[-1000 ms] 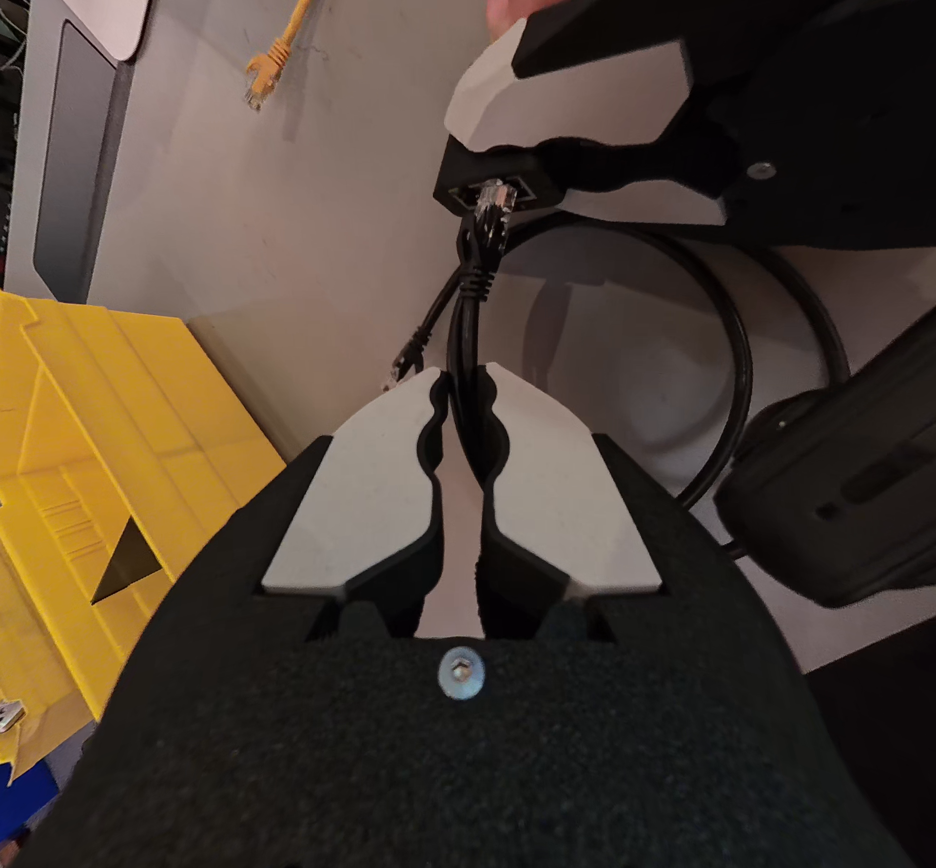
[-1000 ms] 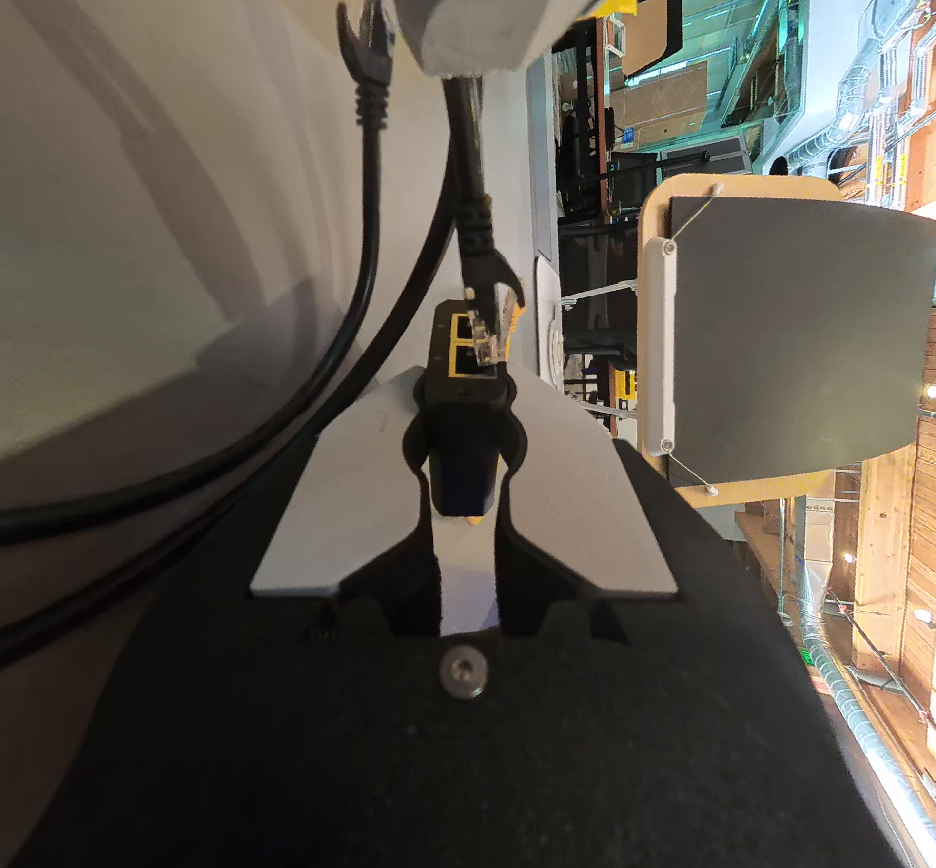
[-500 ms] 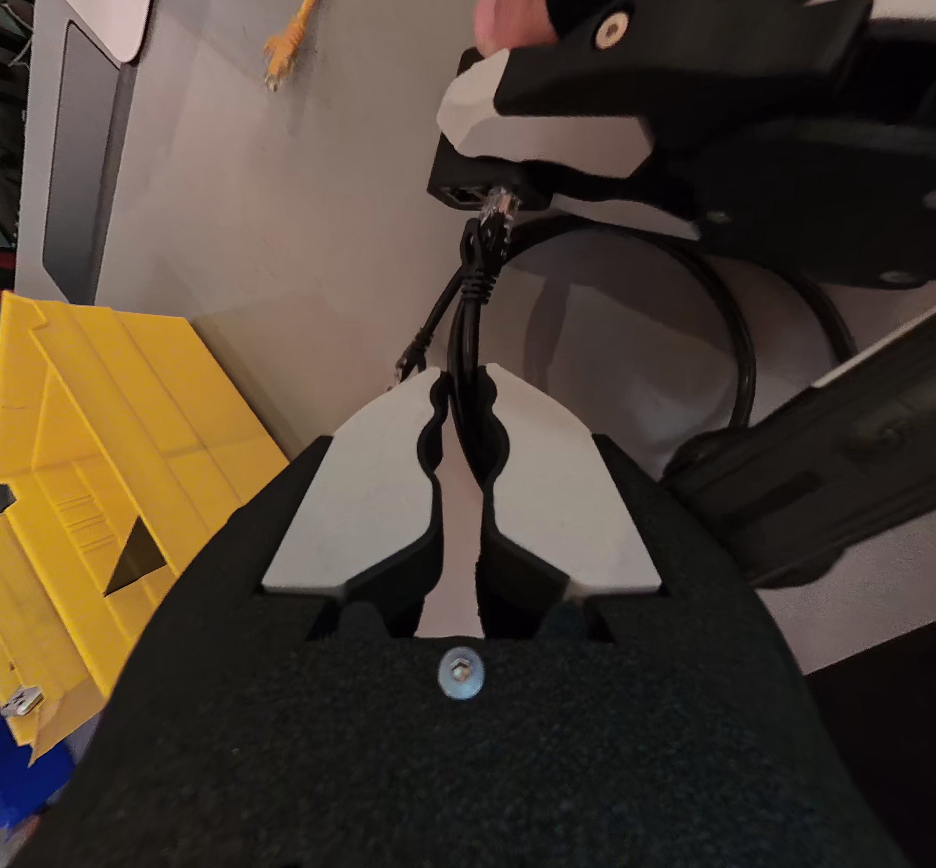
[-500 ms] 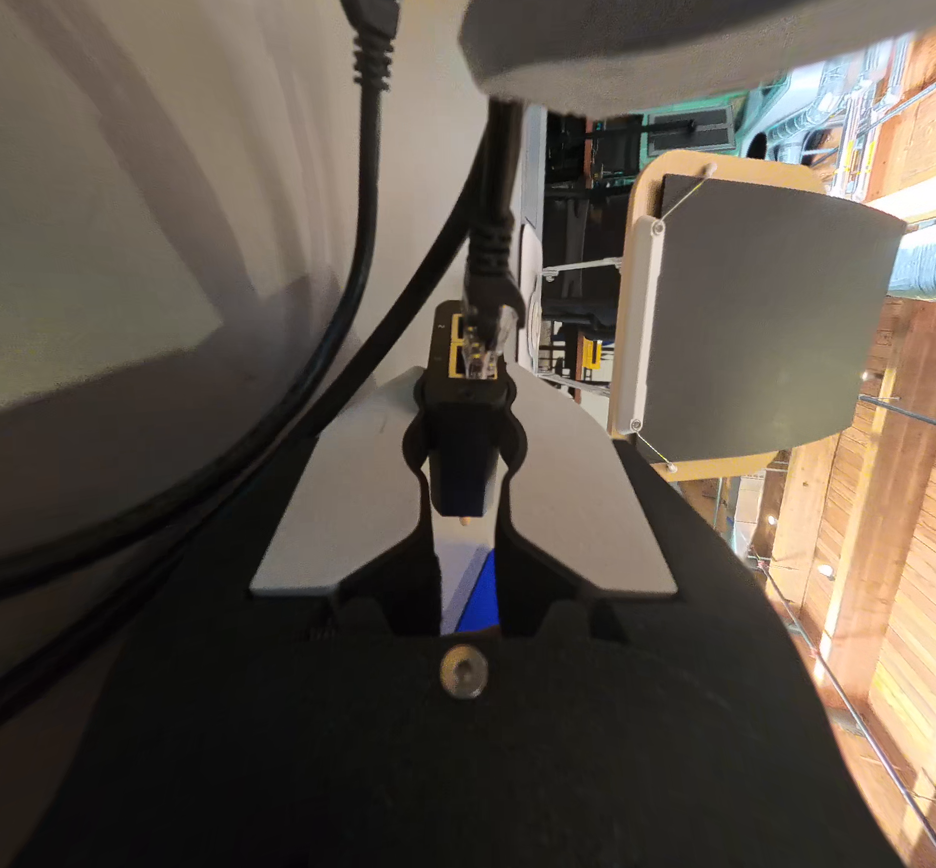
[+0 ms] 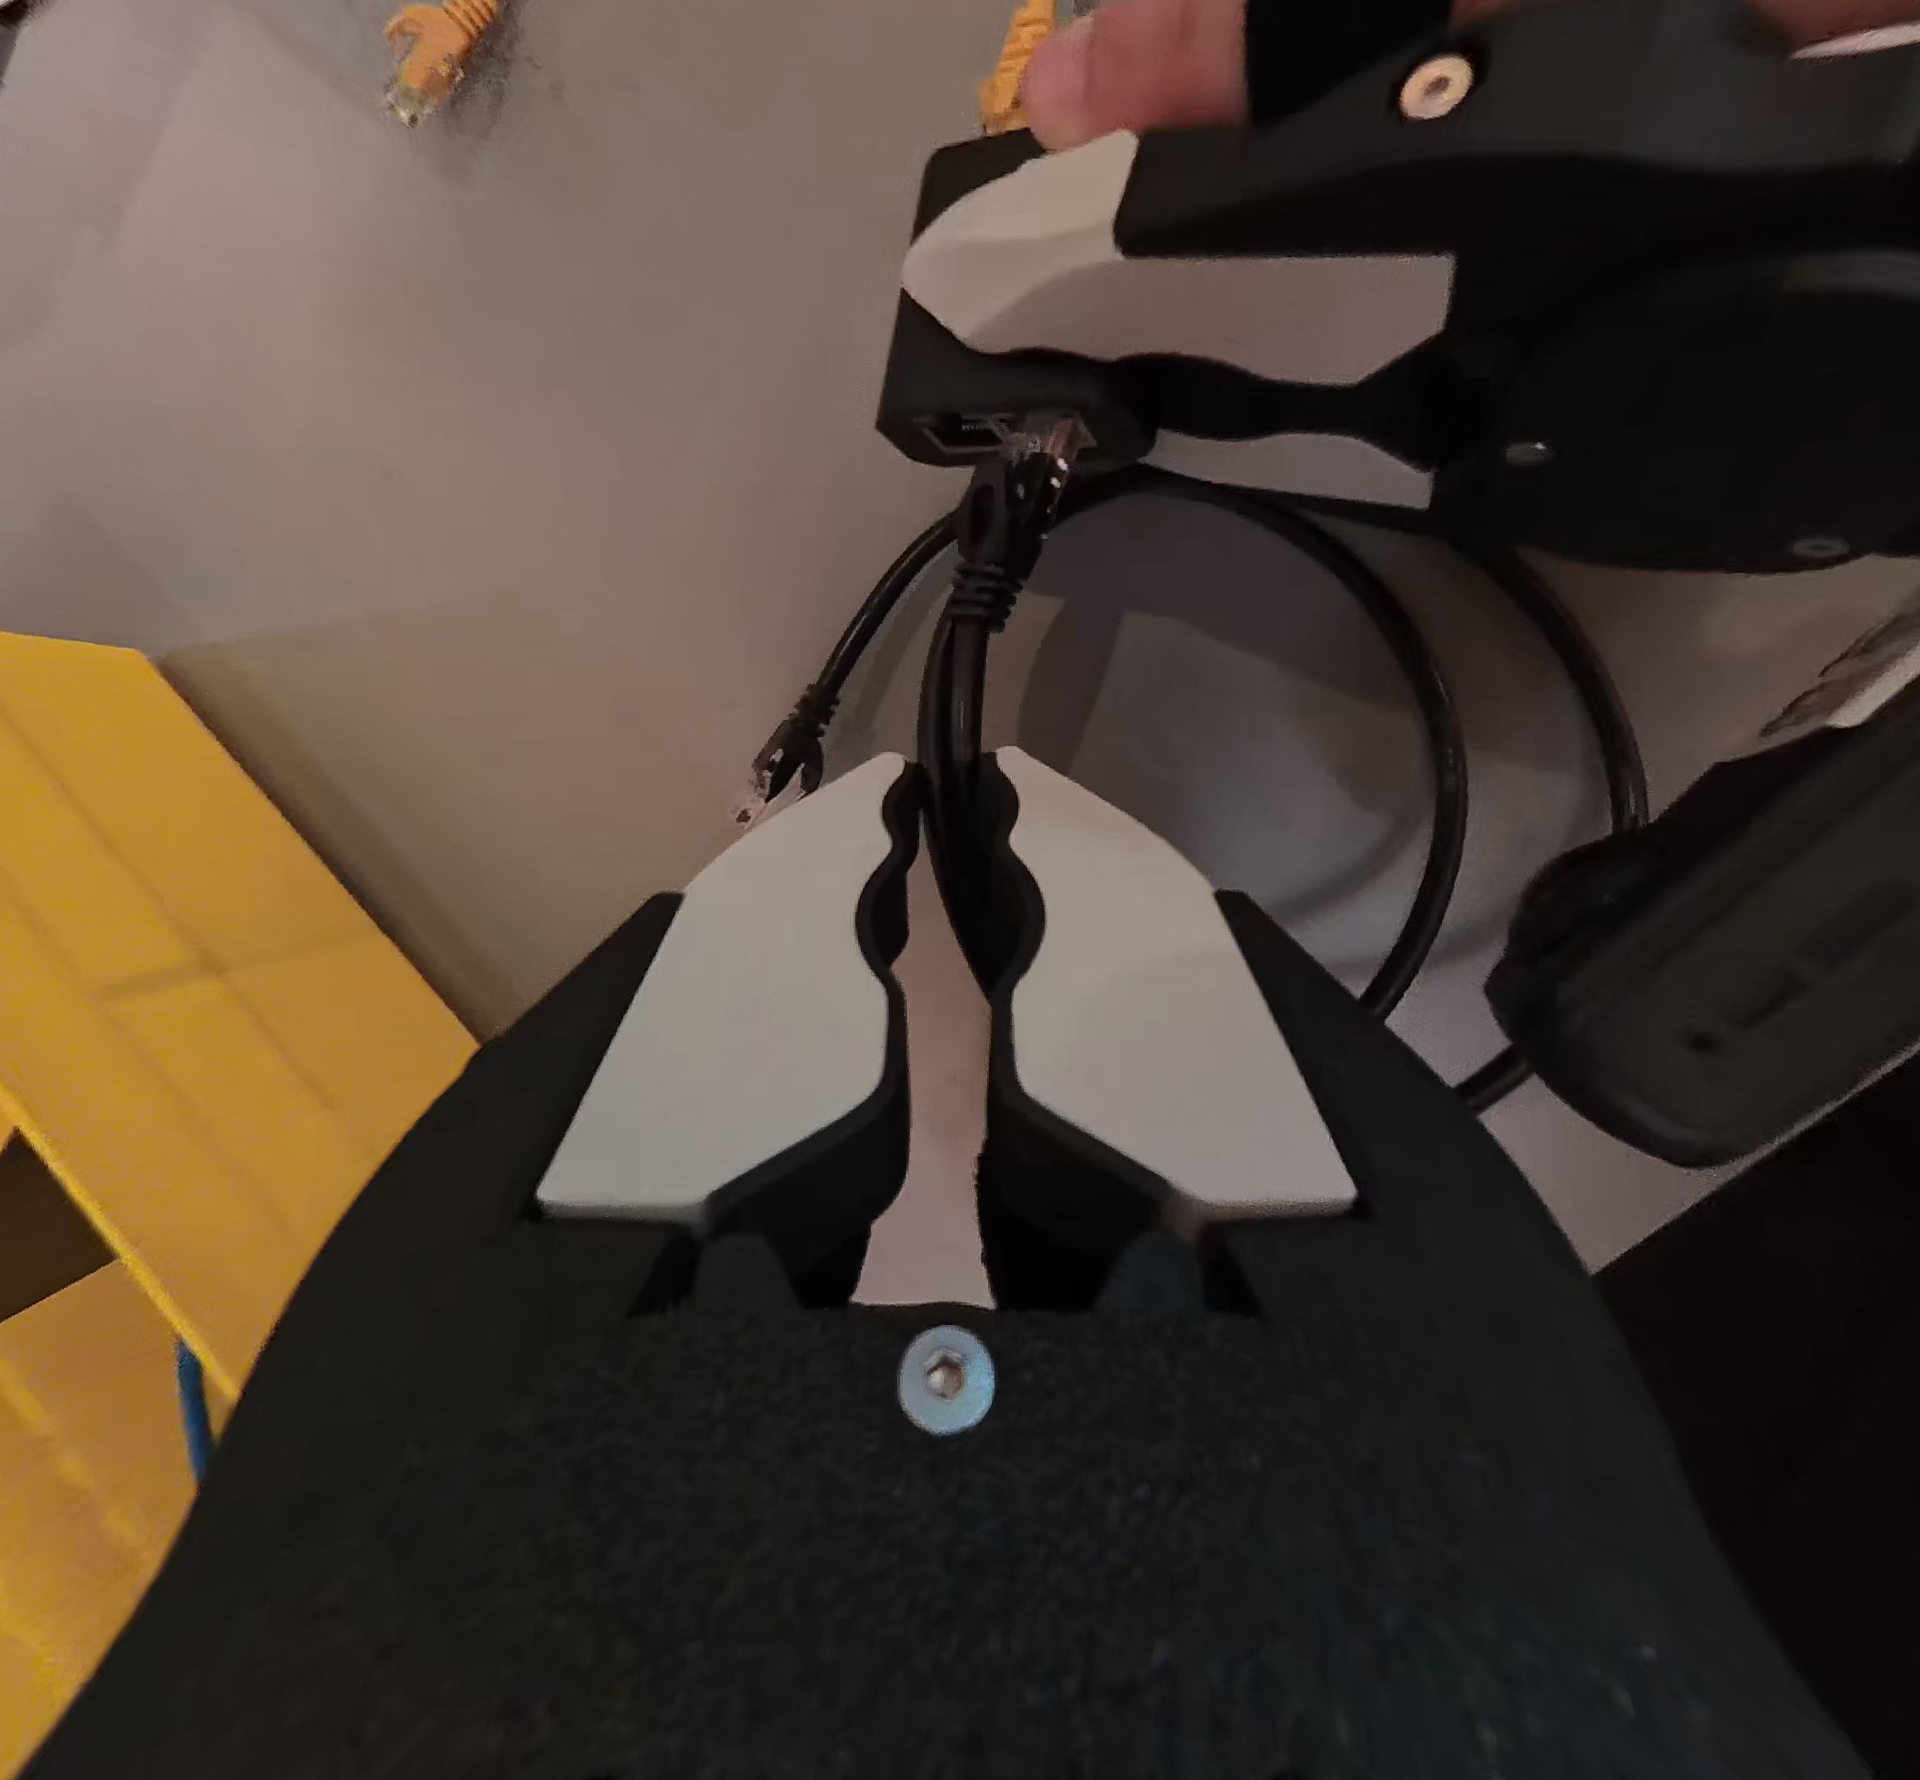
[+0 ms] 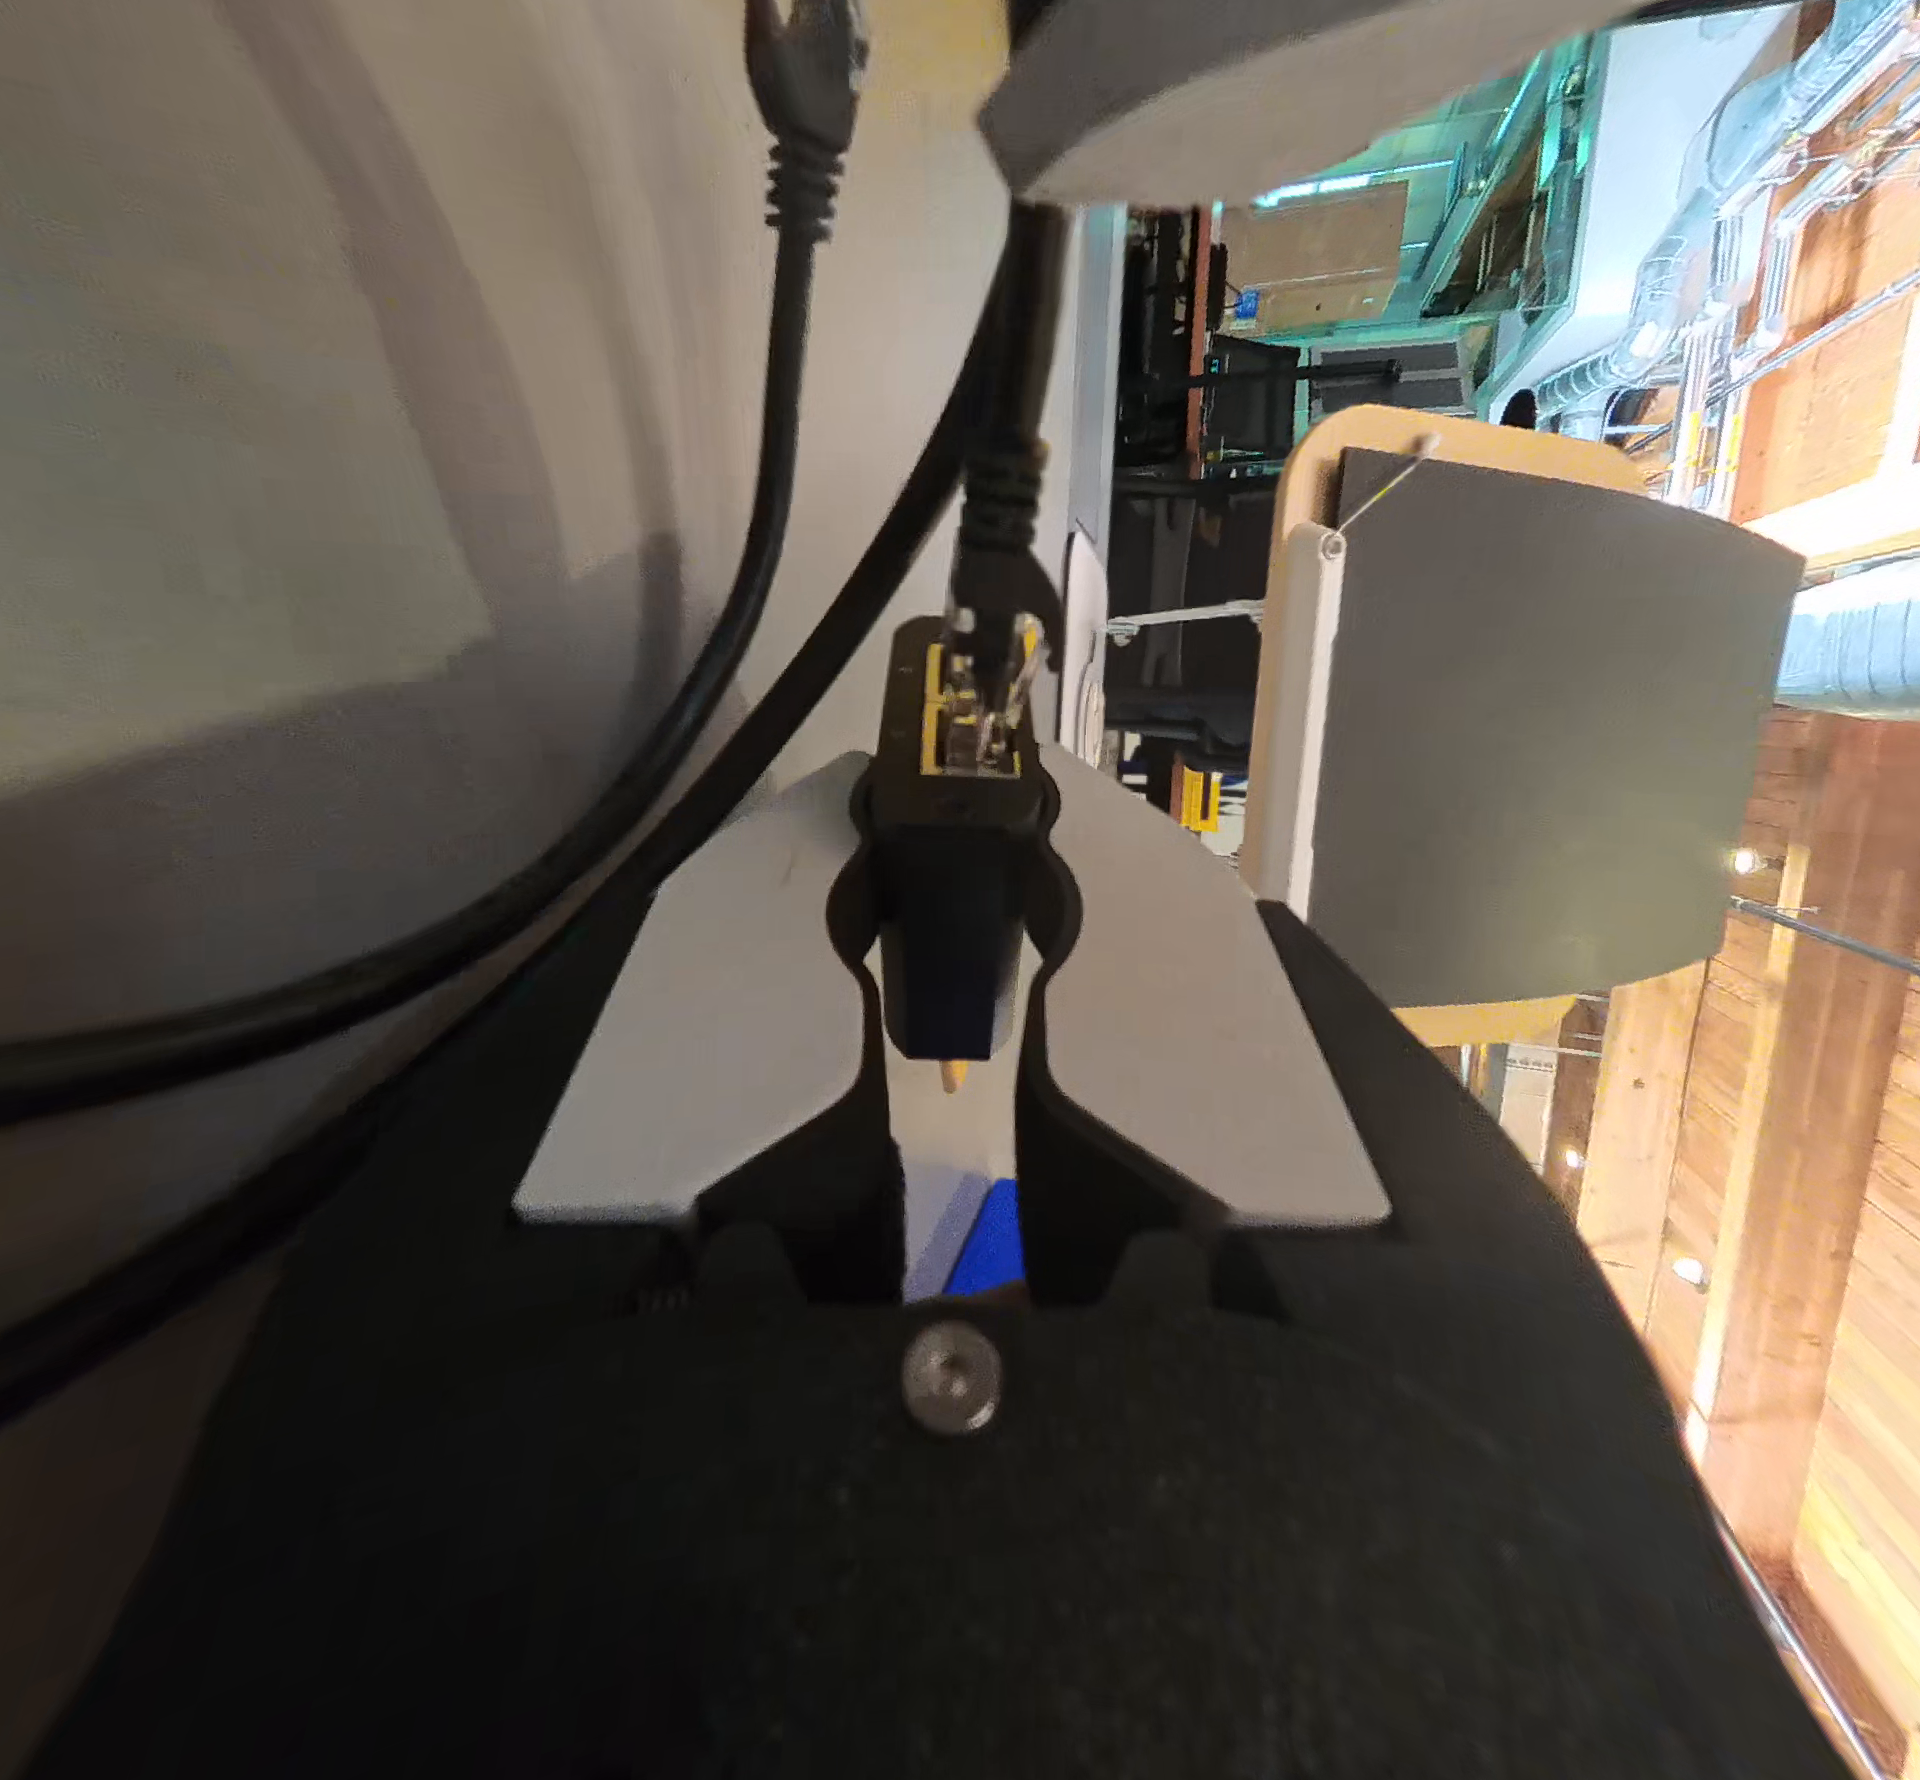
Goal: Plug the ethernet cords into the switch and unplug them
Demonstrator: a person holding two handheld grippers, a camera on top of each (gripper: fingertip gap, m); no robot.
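switch (image 6: 951, 883) — clamped in right gripper (image 6: 951, 774), raised off counter (image 5: 468, 442) so its ports face the plug | black ethernet cord (image 5: 961, 722) — pinched behind its boot by left gripper (image 5: 951, 774); plug (image 5: 1034, 452) at switch port, seemingly not seated | spare plug (image 5: 774, 774) left of switch, loose

No legible text, labels, brands or numbers in either view. A small blue sign (image 6: 1247, 305) in the background at about 1 o'clock in the right wrist view is too small and blurred to make out.
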